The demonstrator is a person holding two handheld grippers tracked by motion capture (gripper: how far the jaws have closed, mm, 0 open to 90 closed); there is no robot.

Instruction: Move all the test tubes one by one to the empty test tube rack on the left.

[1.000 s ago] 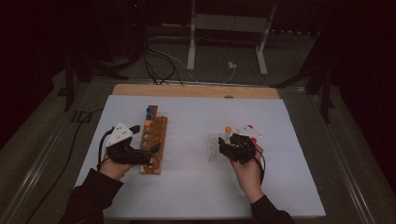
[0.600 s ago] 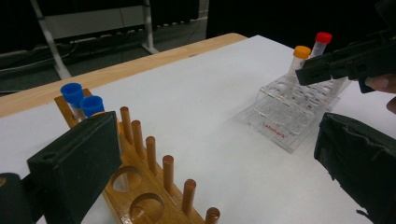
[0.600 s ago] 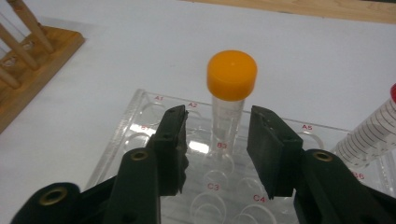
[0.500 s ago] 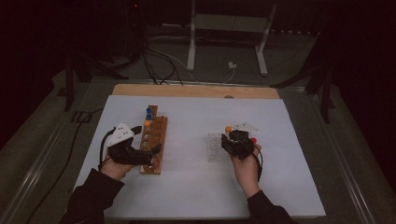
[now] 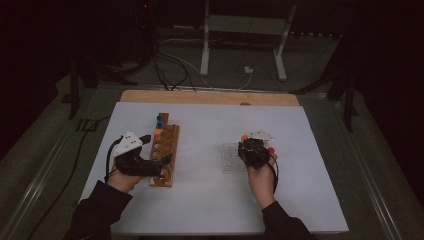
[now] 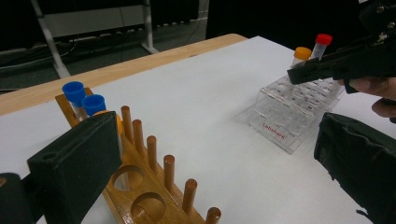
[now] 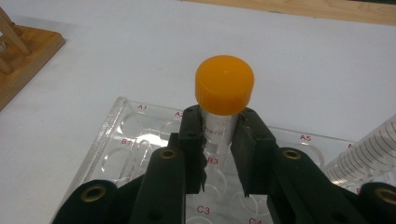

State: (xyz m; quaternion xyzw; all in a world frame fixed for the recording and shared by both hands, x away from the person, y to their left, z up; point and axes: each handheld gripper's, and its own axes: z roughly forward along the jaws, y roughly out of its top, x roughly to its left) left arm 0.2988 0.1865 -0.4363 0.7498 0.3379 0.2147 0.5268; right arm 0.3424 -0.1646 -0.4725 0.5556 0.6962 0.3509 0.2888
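While the jaws of the right gripper (image 7: pixel 219 140), which have just been closing, are clenched on the orange-capped tube (image 7: pixel 224 93) standing in the clear rack (image 7: pixel 116 140), the grasping step is judged under way; a straight lift is called for next. The left gripper (image 6: pixel 210 154) is held released beside the wooden rack (image 6: pixel 154 186).

The clear plastic tube rack (image 7: pixel 126 140) carries red well labels on its top plate: A1, A5, B3, C3 and C4 read plainly, with others partly hidden. On the same rack's front edge in the left gripper view (image 6: pixel 289 126) stands a small red brand word that looks like "Labshark".
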